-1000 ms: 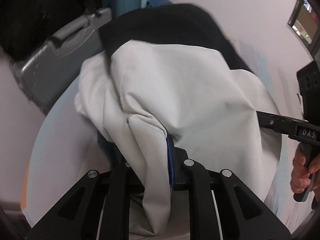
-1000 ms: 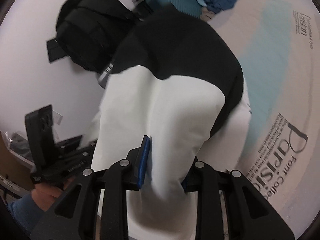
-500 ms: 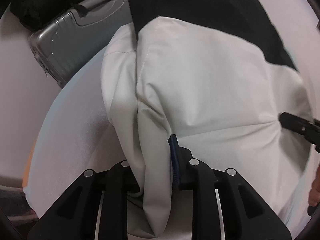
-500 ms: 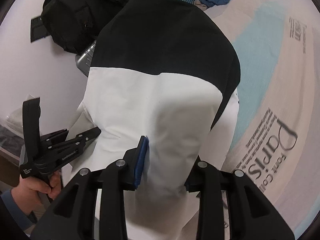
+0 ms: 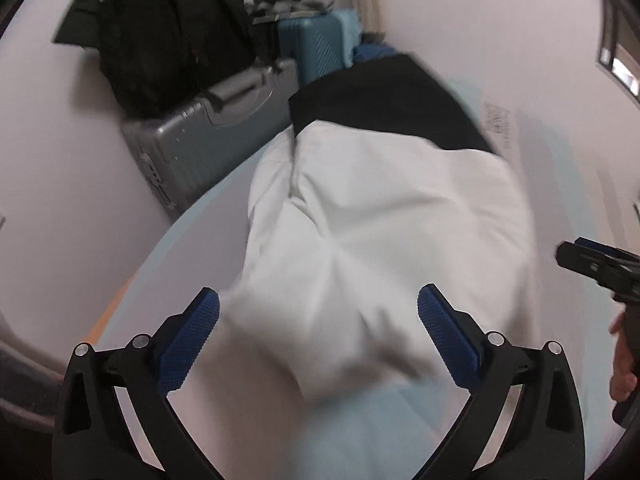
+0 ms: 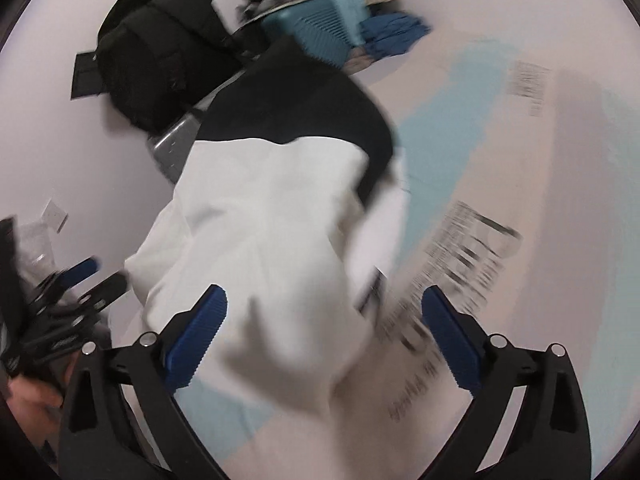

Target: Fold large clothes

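1. Two grippers, the left gripper (image 5: 318, 320) and the right gripper (image 6: 324, 316), have just been opening and stand spread wide, nothing pinched.
2. The black-and-white jacket (image 5: 380, 216) lies folded on the bed sheet (image 6: 540, 160), its white end between both pairs of pads.
3. Dark printed lettering (image 6: 460, 264) on the sheet is too blurred to read.
4. Beyond the jacket stand a grey case (image 5: 208, 140), a blue suitcase (image 5: 316, 46) and a black backpack (image 5: 160, 32).

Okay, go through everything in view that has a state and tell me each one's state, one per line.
left gripper: open, jaws just opened, pads off the cloth
right gripper: open, jaws just opened, nothing gripped
black-and-white garment: released, lying folded over on the bed
grey hard case: closed
teal suitcase: closed
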The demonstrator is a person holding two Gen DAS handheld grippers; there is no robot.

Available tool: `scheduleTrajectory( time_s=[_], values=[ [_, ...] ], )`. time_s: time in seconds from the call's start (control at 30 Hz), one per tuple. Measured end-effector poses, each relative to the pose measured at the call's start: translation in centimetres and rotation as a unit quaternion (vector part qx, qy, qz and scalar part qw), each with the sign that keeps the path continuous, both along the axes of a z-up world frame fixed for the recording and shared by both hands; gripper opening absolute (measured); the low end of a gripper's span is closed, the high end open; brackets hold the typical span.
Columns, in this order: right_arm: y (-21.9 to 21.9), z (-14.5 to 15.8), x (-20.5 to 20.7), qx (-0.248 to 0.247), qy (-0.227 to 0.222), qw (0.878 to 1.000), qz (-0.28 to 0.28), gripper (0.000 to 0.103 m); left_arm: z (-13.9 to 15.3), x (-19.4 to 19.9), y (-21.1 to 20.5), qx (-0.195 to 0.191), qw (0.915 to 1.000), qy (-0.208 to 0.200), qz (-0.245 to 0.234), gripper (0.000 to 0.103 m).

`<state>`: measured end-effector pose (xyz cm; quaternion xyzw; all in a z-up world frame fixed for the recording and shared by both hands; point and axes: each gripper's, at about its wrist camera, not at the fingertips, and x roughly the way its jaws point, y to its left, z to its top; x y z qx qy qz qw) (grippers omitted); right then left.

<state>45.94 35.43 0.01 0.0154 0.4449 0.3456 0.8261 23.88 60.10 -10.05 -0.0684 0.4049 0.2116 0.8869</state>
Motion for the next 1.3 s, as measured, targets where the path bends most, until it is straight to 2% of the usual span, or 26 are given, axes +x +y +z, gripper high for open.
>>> scheduleTrajectory(
  time_s=[0.1,0.17,0.27,0.37,0.5,0.7,0.83,0.97,1.07,1.3],
  values=[
    [-3.5,2.5,-4.0,-0.01,-0.023,0.999,-0.03,0.095,2.6,-4.5,-3.7,0.012,0.9996,-0.022,-0.009,0.097],
    [-5.5,4.2,-7.2,-0.025,-0.043,0.998,-0.043,0.095,4.7,-8.4,-6.5,-0.004,0.9992,-0.037,-0.013,0.097],
    [-8.9,7.8,-13.0,-0.033,-0.085,0.995,-0.048,0.096,7.1,-12.9,-8.7,-0.056,0.9968,-0.055,-0.014,0.097],
    [-10.5,9.4,-17.8,-0.038,-0.12,0.992,-0.031,0.096,7.7,-16.0,-10.4,-0.105,0.9921,-0.059,-0.036,0.097],
    [-10.9,9.5,-22.5,-0.068,-0.156,0.985,-0.018,0.096,6.5,-18.3,-11.9,-0.059,0.9959,-0.037,-0.057,0.097],
    [-12.5,6.7,-25.4,-0.09,-0.138,0.984,-0.061,0.095,4.4,-22.4,-12.5,-0.034,0.9971,-0.018,-0.065,0.097],
    [-13.5,5.7,-27.2,-0.094,-0.146,0.982,-0.078,0.095,3.5,-24.9,-12.9,-0.045,0.9963,-0.021,-0.07,0.097],
    [-13.8,5.3,-28.6,-0.091,-0.172,0.978,-0.069,0.095,2.7,-26.0,-13.8,-0.03,0.9979,-0.023,-0.053,0.097],
    [-14.5,5.7,-29.9,-0.083,-0.18,0.978,-0.064,0.095,2.7,-27.0,-15.0,-0.017,0.9989,-0.026,-0.035,0.097],
    [-15.6,6.9,-32.0,-0.07,-0.185,0.978,-0.058,0.095,2.9,-28.7,-16.9,-0.013,0.9993,-0.03,-0.019,0.097]
  ],
)
